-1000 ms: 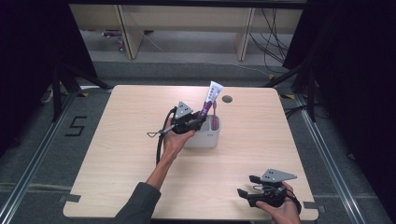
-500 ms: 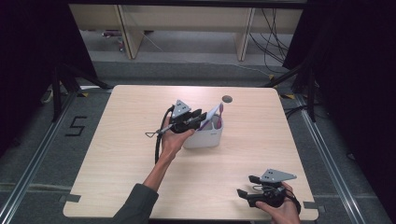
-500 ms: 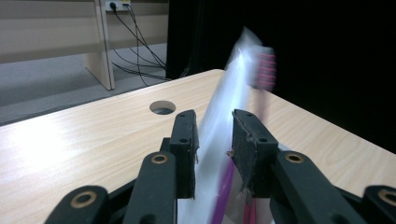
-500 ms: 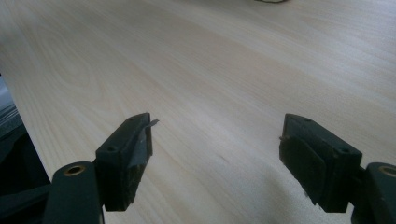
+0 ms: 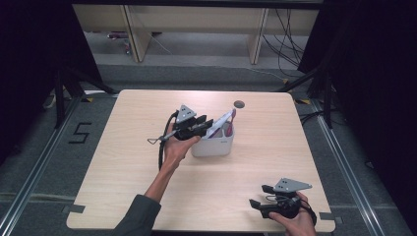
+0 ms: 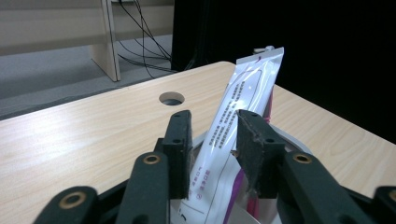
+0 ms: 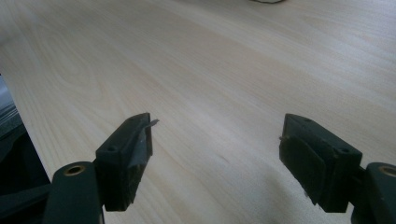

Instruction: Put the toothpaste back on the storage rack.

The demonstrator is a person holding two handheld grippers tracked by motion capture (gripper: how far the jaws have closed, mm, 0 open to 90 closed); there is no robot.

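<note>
Compared with a second ago, white-and-purple flat sachet [image 6: 243,121] now leans low in pale plastic tub [image 5: 215,145], left gripper [image 6: 212,156] part-open around it, right gripper [image 7: 217,161] wide open and empty, so placing seems nearly done.

High view overlooks the table [image 5: 147,196]; gripper views skim it closely.

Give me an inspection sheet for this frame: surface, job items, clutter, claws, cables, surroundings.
Surface: light wood table with a round hole near the far edge.
Job's things: white bin mid-table; white and purple tube leaning tilted in it, top end above the rim.
Clutter: nothing seen.
Claws: left claw at the bin, its jaws either side of the tube with gaps showing, so open. Right claw open wide over bare wood at the near right corner, holding nothing.
Cables: black cable trails from the left claw; loose cables on the floor beyond the table.
Surroundings: wooden shelf legs, dark curtains, floor marking "5".
</note>
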